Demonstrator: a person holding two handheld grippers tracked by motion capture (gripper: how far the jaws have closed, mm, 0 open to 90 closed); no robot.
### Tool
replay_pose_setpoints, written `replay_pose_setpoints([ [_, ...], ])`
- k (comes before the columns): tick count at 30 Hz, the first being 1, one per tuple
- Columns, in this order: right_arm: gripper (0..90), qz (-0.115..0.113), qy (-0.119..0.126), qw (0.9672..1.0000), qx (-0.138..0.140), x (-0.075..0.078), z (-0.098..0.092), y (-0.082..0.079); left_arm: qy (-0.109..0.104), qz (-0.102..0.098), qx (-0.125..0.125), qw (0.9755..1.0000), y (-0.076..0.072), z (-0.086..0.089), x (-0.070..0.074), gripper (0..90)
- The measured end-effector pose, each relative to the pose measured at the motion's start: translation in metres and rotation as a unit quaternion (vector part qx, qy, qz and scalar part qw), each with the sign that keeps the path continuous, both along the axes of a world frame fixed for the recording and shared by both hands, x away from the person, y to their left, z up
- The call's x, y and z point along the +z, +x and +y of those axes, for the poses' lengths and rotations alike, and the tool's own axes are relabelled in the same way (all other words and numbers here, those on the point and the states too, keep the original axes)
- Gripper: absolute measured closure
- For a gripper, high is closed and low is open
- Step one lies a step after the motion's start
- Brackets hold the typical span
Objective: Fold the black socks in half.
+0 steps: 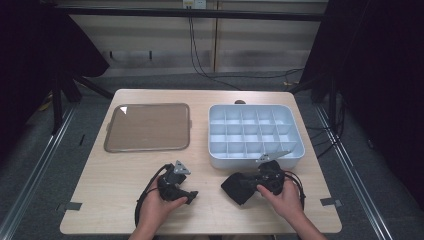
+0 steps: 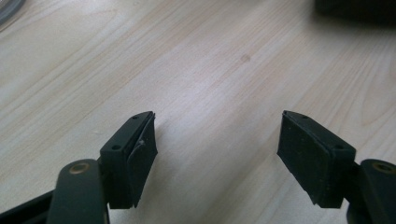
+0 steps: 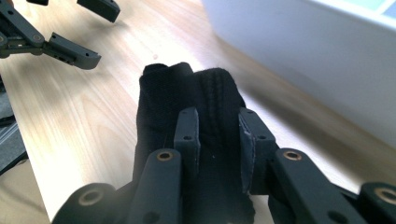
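A black cloth bundle [image 1: 234, 189] lies on the wooden table in front of the white box. My right gripper [image 1: 250, 184] reaches it from the right, held in the person's right hand. In the right gripper view the jaws [image 3: 217, 135] pinch a raised fold of the black cloth [image 3: 187, 88] between their pads. My left gripper [image 1: 192, 196] rests low over the table at the front left, pointing right. In the left gripper view it stands open [image 2: 217, 149], with bare wood between its pads. The right gripper view also shows the left gripper [image 3: 107, 37] farther off, open.
A white box with several compartments [image 1: 215, 161] sits at the right, just behind the cloth; its wall [image 3: 303, 56] is close to my right gripper. A flat brown tray [image 1: 147, 127] lies at the back left. The table's front edge runs near both hands.
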State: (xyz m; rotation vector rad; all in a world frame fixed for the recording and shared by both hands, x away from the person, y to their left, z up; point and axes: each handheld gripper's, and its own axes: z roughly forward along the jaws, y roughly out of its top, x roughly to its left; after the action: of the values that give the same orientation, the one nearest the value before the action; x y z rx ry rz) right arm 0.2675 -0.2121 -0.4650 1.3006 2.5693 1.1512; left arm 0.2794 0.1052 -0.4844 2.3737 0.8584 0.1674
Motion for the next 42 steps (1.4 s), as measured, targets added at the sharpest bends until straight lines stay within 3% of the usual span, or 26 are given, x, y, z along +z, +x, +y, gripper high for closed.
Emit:
replay_pose_setpoints([
  [13,72.0,-0.01,-0.025,0.9996,-0.01,0.029,-0.023,0.001,0.003,-0.008,0.006,0.9999,0.003,0.006,-0.006,23.6],
  [20,71.9,-0.011,-0.031,0.9994,-0.015,0.041,-0.031,0.002,0.006,-0.031,-0.003,0.9995,0.003,0.008,-0.01,21.0],
  [23,71.9,-0.01,-0.036,0.9992,-0.013,0.047,-0.033,0.003,0.003,-0.037,-0.004,0.9993,0.003,0.009,-0.011,16.7],
  [42,71.8,-0.012,-0.057,0.9981,-0.02,0.083,-0.049,0.006,-0.021,-0.055,-0.011,0.9982,-0.001,0.013,-0.018,9.9],
])
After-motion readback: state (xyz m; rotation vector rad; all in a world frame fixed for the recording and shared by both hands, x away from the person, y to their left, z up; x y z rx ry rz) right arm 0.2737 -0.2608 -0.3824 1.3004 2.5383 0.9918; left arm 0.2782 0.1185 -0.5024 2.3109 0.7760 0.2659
